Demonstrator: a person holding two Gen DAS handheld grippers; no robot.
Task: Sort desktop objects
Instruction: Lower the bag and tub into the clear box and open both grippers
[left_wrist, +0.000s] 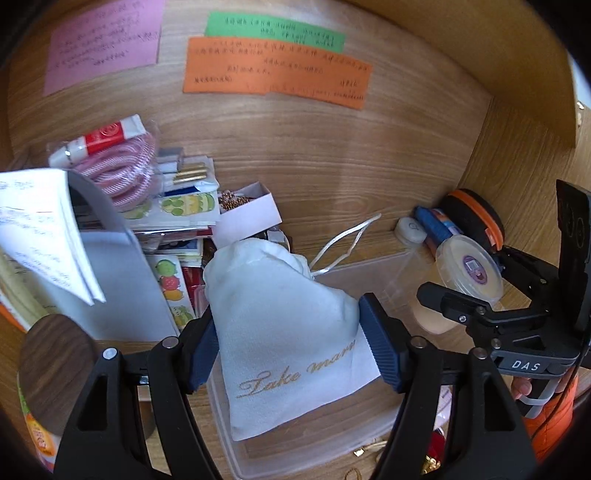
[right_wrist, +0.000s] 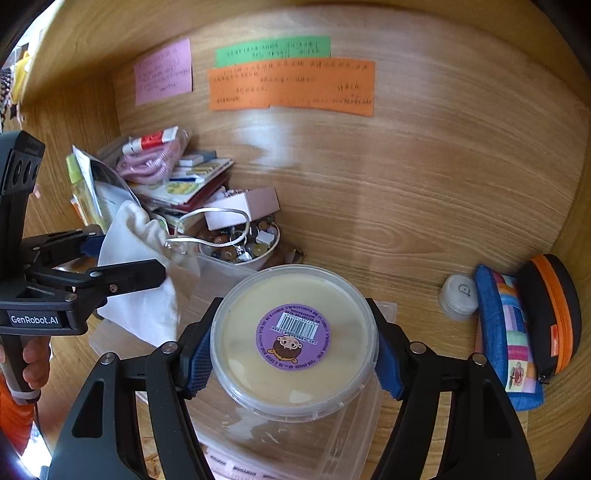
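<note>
the clear plastic bin (left_wrist: 373, 280) sits on the wooden desk (right_wrist: 406, 206), low and see-through, directly under both held things. above it on the left, the white drawstring pouch (left_wrist: 288, 332) is a soft pale cloth bag with gold script lettering across its lower half and a white cord (left_wrist: 347, 240) trailing from its gathered neck; the left gripper (left_wrist: 291, 350) is clamped on it, blue pads pressing into the cloth on both sides. to the right, the round tub (right_wrist: 295, 339) is a translucent lidded container of cream-coloured contents, with a purple round sticker (right_wrist: 293, 336) carrying a barcode and a cartoon figure; the right gripper (right_wrist: 293, 354) is clamped on its rim, pads touching either side. both hang just above the bin.
</note>
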